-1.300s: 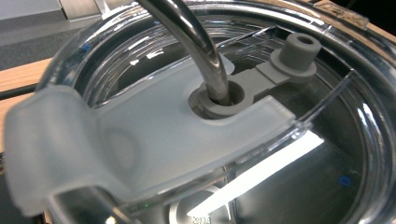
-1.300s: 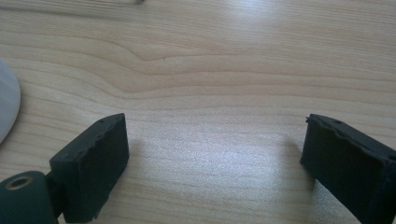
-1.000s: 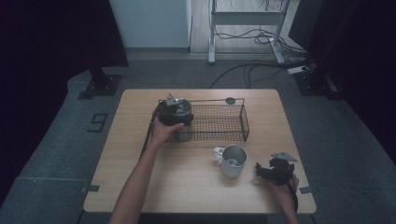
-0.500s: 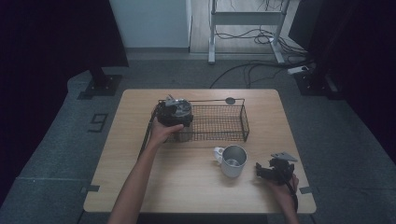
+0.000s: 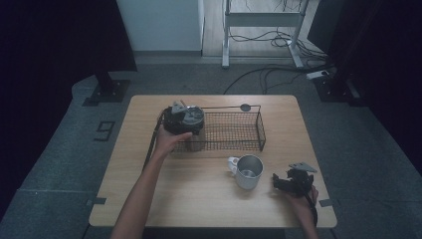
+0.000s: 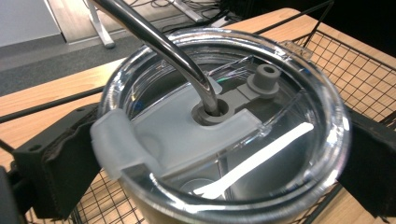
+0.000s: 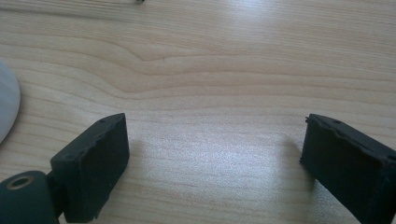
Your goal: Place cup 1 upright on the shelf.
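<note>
Tumbler (image 5: 193, 127) position: we find it standing upright at the left end of the black wire basket (image 5: 234, 130), which sits on the far half of the wooden surface (image 5: 199, 199). In the left gripper view the tumbler carries a clear lid (image 6: 224, 121) with a grey slider, and a bent metal straw (image 6: 159, 42) rises from the lid's hole.

We see the left gripper (image 5: 181, 117) placed over the tumbler, with one black jaw on each side of the lid. The jaws have just been opening and now stand spread wide with the tumbler between them; in the left gripper view they lie close against its rim, and we cannot tell whether they touch it.

We see the right gripper (image 5: 292, 180) resting low near the right front corner of the surface, well apart from the basket. Its jaws are parted with only bare wood between them. A steel mug (image 5: 247, 171) with a white handle stands just left of it, in front of the basket.
</note>
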### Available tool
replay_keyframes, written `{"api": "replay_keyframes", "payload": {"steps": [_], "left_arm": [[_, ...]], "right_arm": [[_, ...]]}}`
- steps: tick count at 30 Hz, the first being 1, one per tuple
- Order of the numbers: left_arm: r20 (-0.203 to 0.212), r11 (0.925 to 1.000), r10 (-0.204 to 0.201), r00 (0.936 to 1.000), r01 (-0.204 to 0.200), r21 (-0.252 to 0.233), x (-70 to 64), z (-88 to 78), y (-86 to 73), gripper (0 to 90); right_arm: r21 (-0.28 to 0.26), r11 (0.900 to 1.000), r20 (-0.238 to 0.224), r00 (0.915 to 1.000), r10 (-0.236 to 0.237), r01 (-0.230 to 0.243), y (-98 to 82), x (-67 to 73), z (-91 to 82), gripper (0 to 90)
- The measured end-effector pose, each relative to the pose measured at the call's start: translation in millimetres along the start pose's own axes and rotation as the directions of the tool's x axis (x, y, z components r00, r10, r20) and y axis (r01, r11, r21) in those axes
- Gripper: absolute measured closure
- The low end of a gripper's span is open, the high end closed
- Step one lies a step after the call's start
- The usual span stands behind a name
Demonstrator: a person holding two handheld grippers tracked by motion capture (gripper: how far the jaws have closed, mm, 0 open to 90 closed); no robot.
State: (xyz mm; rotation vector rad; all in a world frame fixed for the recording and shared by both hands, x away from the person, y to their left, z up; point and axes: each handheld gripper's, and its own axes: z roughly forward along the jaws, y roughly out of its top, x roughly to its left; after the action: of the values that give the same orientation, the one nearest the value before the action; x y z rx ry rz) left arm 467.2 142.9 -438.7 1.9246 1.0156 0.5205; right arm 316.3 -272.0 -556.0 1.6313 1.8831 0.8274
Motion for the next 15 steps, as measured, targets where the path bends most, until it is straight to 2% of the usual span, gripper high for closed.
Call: {"api": "replay_keyframes", "payload": {"steps": [5, 8, 10, 15], "left_arm": [[-0.006, 0.9997, 0.002, 1.0, -0.002, -0.023, -1.1, -12.9, -0.4, 0.0], [0.007, 0.9992, -0.001, 1.0, 0.001, -0.04, -2.5, -21.0, -1.6, 0.0], [0.022, 0.9993, -0.002, 0.9998, 0.003, -0.037, -4.0, -25.1, -3.9, 0.0], [0.026, 0.9994, 0.007, 0.9996, -0.006, -0.033, -6.4, -30.0, -9.0, 0.0]], "right_arm": [[0.0, 1.0, 0.001, 1.0, 0.002, -0.002, 0.0, -0.1, 0.0, 7.6], [-0.002, 1.0, 0.005, 1.0, 0.003, -0.003, 0.2, -0.2, 0.2, 7.8], [-0.003, 1.0, 0.011, 0.9999, 0.008, -0.008, 0.9, -0.3, 1.1, 7.8], [-0.003, 1.0, 0.012, 0.9999, 0.008, -0.008, 1.1, -0.4, 1.3, 7.9]]}}
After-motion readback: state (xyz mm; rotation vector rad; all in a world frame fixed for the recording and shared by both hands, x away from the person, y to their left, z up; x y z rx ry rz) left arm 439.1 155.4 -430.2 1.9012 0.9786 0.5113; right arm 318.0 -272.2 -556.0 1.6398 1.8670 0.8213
